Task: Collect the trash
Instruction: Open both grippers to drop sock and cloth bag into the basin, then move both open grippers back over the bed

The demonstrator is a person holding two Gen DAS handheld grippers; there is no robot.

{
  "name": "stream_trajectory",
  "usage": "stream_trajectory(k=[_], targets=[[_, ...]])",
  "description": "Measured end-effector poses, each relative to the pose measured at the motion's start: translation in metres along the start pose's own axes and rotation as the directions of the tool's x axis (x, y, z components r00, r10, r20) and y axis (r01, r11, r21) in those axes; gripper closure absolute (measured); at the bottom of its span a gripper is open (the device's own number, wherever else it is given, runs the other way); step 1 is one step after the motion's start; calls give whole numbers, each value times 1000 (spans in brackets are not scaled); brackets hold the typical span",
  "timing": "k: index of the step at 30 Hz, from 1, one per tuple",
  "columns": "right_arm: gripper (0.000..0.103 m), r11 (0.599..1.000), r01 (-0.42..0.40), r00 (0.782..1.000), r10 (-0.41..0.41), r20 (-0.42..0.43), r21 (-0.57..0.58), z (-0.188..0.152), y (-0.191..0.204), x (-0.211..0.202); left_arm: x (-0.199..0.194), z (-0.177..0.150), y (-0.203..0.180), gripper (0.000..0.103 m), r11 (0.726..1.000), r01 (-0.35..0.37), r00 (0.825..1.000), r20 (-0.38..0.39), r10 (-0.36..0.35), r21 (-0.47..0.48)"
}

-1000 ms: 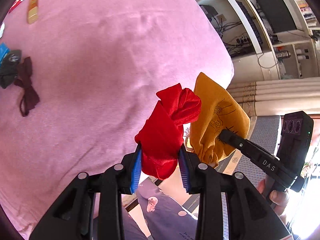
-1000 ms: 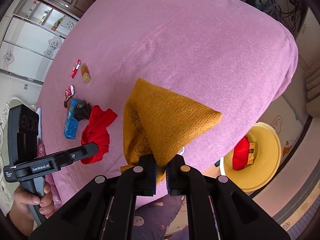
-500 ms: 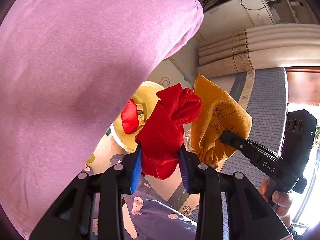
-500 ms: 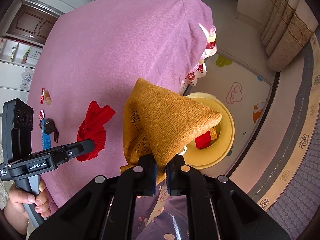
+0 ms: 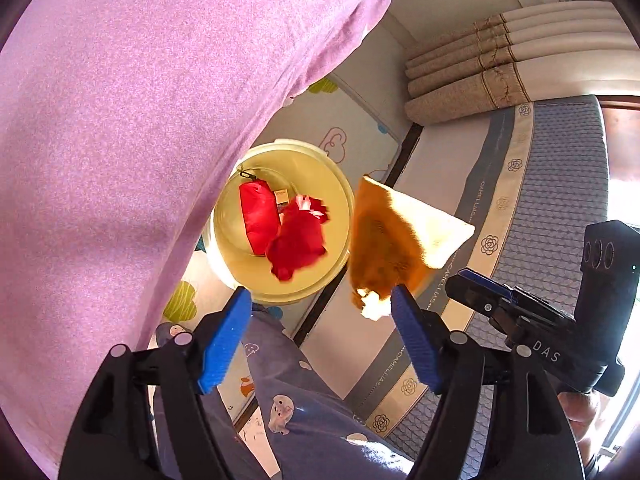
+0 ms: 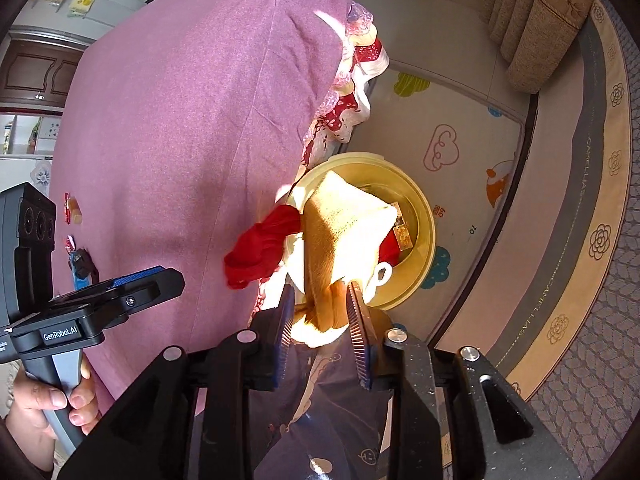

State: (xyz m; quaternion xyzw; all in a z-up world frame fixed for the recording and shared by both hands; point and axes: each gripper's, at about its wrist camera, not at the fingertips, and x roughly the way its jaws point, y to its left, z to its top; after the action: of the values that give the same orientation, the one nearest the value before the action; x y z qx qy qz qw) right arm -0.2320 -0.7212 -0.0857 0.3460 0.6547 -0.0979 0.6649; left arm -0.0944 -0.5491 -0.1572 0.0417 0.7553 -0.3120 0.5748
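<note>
Left wrist view: my left gripper stands wide, with nothing between its blue pads, and the red cloth shows at mid-frame against the mouth of the yellow bucket, apart from my fingers and blurred. I judge it is dropping in, which is why I hold the claw above the bucket. A red pouch already lies inside. The bucket stands on the play mat just beside the pink bedspread.

From the right wrist, my right gripper is parted to a narrow gap and the mustard cloth sits between the fingers; I cannot tell if the pads touch it. It hangs over the bucket at mid-frame so it should land inside too. Small wrappers wait on the bedspread at the left edge.
</note>
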Motion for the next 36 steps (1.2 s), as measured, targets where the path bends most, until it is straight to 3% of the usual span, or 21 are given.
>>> stream_trajectory(k=[7, 15, 22, 27, 36], targets=[[72, 1000, -4, 1000, 4, -2, -16, 5, 7, 0, -11, -8, 13, 29, 1000, 4, 1000, 6, -4, -9], [72, 992, -13, 1000, 15, 12, -122, 17, 62, -5, -41, -14, 42, 29, 998, 30, 997, 74, -25, -57], [72, 974, -27, 1000, 28, -1, -226, 20, 133, 5, -85, -29, 95, 29, 990, 54, 986, 162, -32, -134], [72, 951, -49, 999, 43, -26, -306, 16, 195, 21, -122, -48, 144, 29, 980, 45, 973, 229, 1, -193], [72, 882, -91, 995, 60, -81, -462, -9, 323, 62, -186, -101, 254, 29, 937, 47, 942, 328, 75, -347]])
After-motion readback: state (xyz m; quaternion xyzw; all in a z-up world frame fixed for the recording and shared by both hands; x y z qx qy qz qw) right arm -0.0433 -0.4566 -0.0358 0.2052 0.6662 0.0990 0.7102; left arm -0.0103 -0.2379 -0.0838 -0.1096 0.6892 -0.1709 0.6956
